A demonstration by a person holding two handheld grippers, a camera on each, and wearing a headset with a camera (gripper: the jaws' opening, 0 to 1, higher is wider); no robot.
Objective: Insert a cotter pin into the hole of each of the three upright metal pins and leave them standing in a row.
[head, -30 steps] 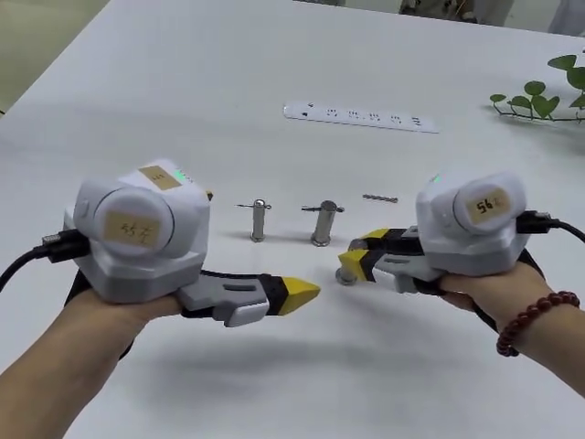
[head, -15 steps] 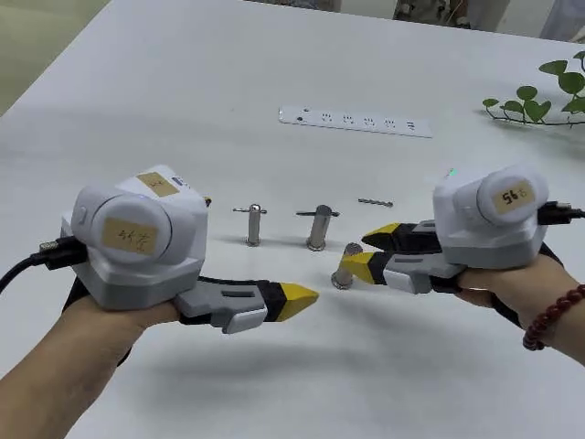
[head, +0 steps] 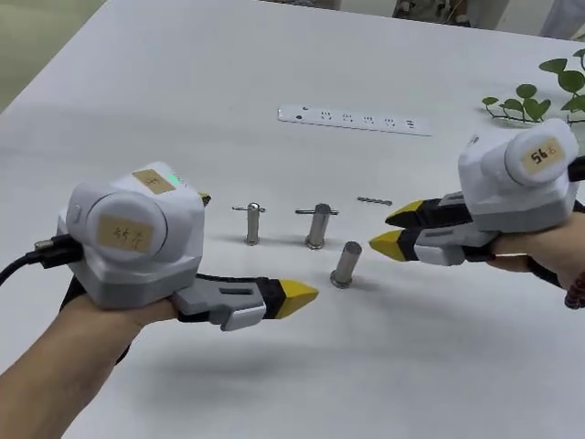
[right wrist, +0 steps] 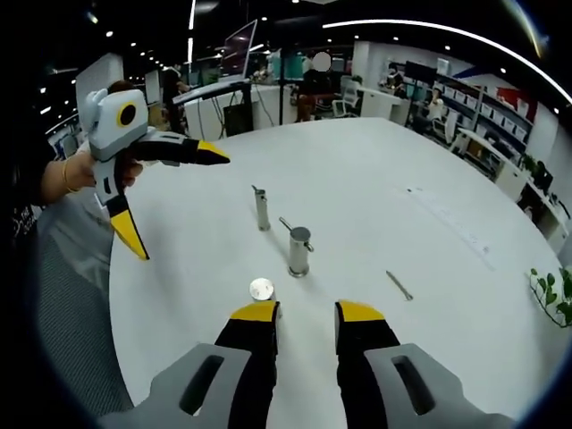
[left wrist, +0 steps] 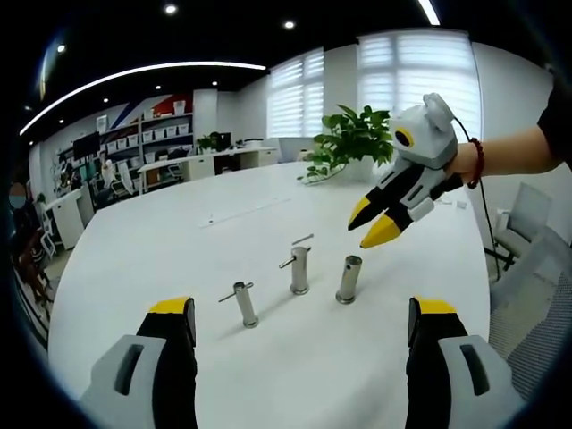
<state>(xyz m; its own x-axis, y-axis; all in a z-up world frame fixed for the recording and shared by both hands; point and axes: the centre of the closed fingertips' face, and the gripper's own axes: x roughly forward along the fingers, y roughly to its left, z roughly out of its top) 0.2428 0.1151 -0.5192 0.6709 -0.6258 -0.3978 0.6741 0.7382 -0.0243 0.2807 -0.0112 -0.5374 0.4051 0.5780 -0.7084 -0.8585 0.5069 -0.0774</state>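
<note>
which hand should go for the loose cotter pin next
Right. The right hand-held gripper, jaws open, hovers close to the thin loose metal cotter pin lying near the bare upright metal pin; the left hand-held gripper is clearly farther from it.

3 metal pins (left wrist: 298,270) stand beyond the left gripper (left wrist: 299,309), 2 seemingly holding cotter pins (left wrist: 229,294).

White table (head: 183,91): three upright pins (head: 316,227), loose cotter pin (head: 376,200), power strip (head: 355,120)
</note>
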